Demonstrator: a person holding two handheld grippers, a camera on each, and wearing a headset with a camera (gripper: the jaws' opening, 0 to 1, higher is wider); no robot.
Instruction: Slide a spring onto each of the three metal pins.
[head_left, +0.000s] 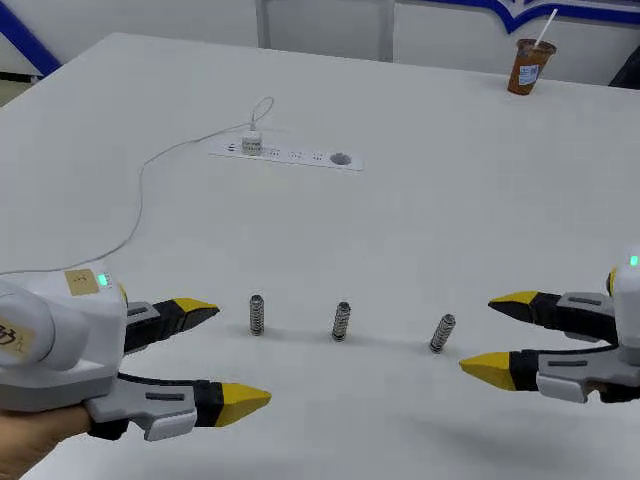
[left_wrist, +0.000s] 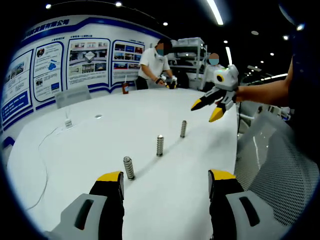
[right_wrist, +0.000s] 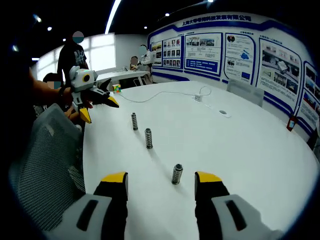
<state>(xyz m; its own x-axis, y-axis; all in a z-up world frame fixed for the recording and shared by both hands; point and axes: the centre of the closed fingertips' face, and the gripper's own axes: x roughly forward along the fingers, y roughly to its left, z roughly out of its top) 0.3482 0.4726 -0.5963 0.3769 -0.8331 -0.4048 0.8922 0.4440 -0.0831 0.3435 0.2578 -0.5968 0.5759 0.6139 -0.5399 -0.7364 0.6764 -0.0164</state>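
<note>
Looks like three springs upright in a left-right row on the table, left gripper nearest the left one, right gripper nearest the right, both gaping empty.

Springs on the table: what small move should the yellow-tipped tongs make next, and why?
Probably just draw both back. The left tongs and right tongs are open and empty, and the left spring, middle spring and right spring already stand as if seated on pins.
</note>
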